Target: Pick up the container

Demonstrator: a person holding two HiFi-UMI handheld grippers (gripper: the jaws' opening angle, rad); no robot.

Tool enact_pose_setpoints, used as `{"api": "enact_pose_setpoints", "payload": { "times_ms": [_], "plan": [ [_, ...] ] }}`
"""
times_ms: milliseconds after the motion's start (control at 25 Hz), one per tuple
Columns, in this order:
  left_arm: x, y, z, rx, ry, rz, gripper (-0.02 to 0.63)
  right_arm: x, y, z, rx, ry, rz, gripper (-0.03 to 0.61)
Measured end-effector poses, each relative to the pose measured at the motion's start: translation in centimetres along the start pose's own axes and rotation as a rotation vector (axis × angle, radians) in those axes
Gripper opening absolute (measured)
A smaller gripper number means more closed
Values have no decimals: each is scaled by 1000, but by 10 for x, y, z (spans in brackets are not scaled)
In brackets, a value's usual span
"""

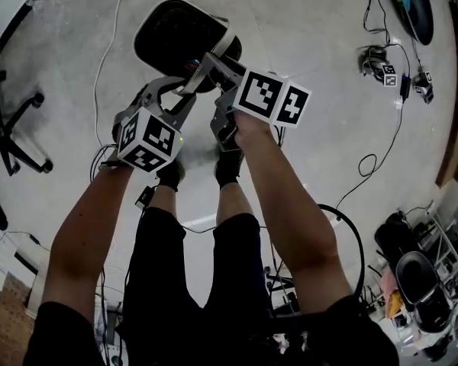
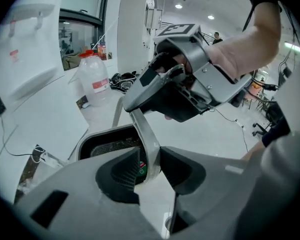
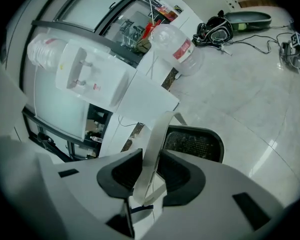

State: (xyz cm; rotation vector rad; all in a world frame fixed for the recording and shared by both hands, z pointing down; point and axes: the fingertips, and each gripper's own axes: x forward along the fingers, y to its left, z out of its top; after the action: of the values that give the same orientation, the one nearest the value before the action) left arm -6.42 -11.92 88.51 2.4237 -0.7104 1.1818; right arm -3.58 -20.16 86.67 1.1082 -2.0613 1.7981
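Black oval plastic container with pale rim and mesh inside [image 1: 179, 36] sits low over the pale grey polished floor [image 1: 320, 21], just ahead of the person's feet; can't tell if its base is off the floor. Pale grey flat strap handle [image 2: 144, 134] rises from the container's rim. Left gripper [image 2: 150, 165] is clamped on that strap just above the container, strap filling the gap between its dark pads. Right gripper [image 3: 150, 170] is clamped on the same strap, right beside the left one, also above the container. Beyond the container: clear plastic water jug with red label [image 3: 179, 48] lying on the floor, and white water dispenser [image 3: 90, 74] beside that. Left of the container, black office chair base [image 1: 8, 132]. Right of the container, black cables [image 1: 378, 155] on the floor.
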Motion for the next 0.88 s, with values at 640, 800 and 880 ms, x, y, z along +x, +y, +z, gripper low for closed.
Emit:
{"api": "enact_pose_setpoints", "payload": {
  "times_ms": [640,800,880],
  "plan": [
    [0,84,28,-21,-21,132,164,49,56,13,-101,75,78,110],
    [-1,97,23,-82,-21,148,138,37,58,23,-101,52,129,112],
    [-5,106,17,-144,-20,177,112,25,55,30,-89,16,140,112]
  ]
}}
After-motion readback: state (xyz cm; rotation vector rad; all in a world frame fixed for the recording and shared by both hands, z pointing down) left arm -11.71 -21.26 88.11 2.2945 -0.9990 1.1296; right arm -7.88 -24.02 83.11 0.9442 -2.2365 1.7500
